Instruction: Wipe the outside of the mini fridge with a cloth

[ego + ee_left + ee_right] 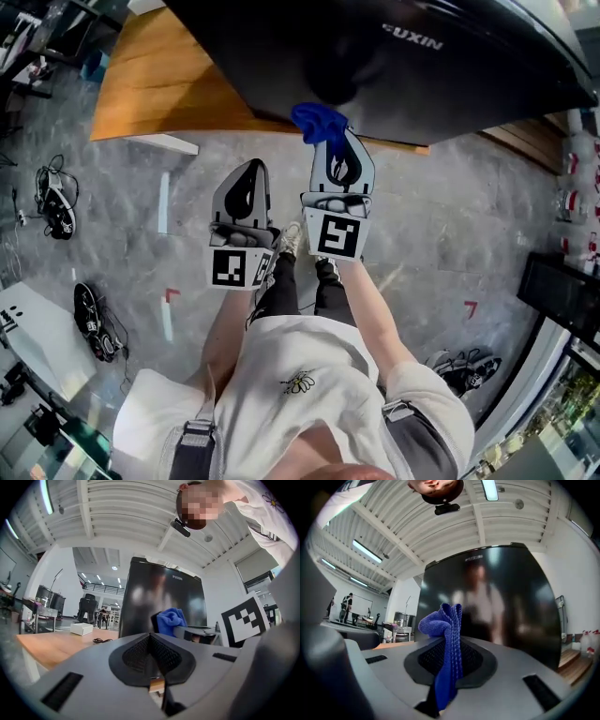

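Observation:
A glossy black mini fridge [375, 56] stands on a wooden platform [155, 84]; its dark door fills the right gripper view [501, 606] and stands ahead in the left gripper view [154, 597]. My right gripper [330, 139] is shut on a blue cloth [319, 120], bunched above the jaws [445, 634] and held just short of the fridge's front. The cloth [171, 619] also shows from the left. My left gripper [246, 183] is shut with nothing in it, lower and to the left of the right one.
The wooden platform has a white box [82, 629] and a black cable [101, 641] on it. Shoes and cables [56, 202] lie on the grey floor at left, more shoes [467, 367] at lower right. A dark unit [562, 295] stands at the right edge.

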### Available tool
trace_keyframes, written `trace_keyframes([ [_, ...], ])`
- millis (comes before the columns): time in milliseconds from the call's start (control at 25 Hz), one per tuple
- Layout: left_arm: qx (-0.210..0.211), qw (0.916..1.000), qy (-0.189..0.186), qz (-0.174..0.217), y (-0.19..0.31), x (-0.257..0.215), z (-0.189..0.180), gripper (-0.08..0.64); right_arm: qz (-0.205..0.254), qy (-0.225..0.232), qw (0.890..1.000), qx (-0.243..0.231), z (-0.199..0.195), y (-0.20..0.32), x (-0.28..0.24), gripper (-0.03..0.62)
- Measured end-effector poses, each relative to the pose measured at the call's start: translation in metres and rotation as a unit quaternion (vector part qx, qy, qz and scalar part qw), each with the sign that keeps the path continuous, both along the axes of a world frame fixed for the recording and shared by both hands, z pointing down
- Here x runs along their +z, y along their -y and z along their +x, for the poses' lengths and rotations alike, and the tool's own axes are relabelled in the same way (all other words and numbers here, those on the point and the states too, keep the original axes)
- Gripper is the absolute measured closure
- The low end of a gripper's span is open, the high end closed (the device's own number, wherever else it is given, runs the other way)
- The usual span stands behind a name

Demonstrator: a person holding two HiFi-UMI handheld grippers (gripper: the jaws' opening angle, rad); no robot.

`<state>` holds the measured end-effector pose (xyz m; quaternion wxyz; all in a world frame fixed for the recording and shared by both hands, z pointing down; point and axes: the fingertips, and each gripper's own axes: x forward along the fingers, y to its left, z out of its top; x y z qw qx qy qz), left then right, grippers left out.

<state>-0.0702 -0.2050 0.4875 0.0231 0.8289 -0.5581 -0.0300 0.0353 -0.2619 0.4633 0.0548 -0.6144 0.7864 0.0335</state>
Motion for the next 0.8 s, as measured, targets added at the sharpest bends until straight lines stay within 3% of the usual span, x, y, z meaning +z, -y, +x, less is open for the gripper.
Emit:
trace_keyframes([
  [200, -0.061, 0.9978, -0.021, -0.014, -0.007, 0.019, -0.060, 0.555, -0.001, -0.002, 0.998, -0.060, -0.092, 0.015, 0.025, 0.531],
  [360, -0.080, 0.9965, -0.018, -0.020, -0.018, 0.024, -0.091, 0.555, -0.007, -0.029, 0.998, -0.064, -0.135, 0.029, 0.035, 0.531],
  [600, -0.106, 0.9939, -0.010, -0.029, -0.026, 0.031, -0.118, 0.555, -0.027, -0.067, 0.995, -0.068, -0.161, 0.050, 0.044, 0.531],
  [800, -0.117, 0.9926, -0.009, -0.034, -0.029, 0.034, -0.128, 0.555, -0.020, -0.078, 0.995, -0.057, -0.156, 0.053, 0.042, 0.531],
])
